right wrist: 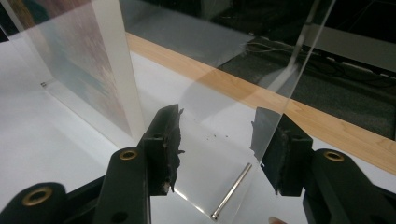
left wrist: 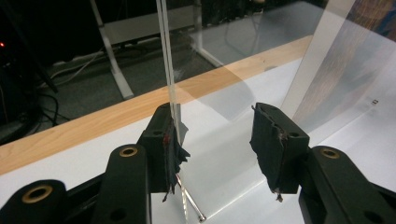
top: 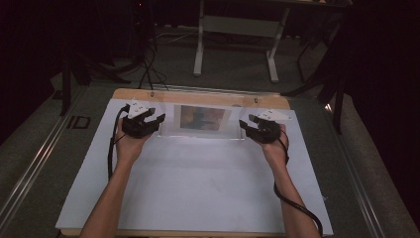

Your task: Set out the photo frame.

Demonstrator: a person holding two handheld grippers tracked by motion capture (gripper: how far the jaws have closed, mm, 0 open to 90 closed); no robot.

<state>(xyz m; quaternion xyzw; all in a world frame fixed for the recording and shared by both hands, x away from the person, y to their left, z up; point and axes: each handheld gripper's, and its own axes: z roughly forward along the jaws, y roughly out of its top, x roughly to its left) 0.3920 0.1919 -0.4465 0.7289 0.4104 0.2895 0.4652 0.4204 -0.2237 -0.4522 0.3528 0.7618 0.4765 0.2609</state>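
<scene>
High view: a clear acrylic picture frame with a colourful print (top: pixel 204 120) stands upright in the upper middle of the picture, on the white table (top: pixel 198 183) near its wooden far edge. The left gripper (top: pixel 152 118) sits at the frame's left end, the right gripper (top: pixel 246 125) at its right end.

Left gripper view: the black jaws stand wide in the lower half of the picture; the frame's clear edge (left wrist: pixel 169 84) touches the left pad, the other pad stays apart.

Right gripper view: the jaws stand wide at the bottom, the clear panel (right wrist: pixel 224 154) between them; the right pad lies close behind the panel's edge, and contact cannot be told.
</scene>
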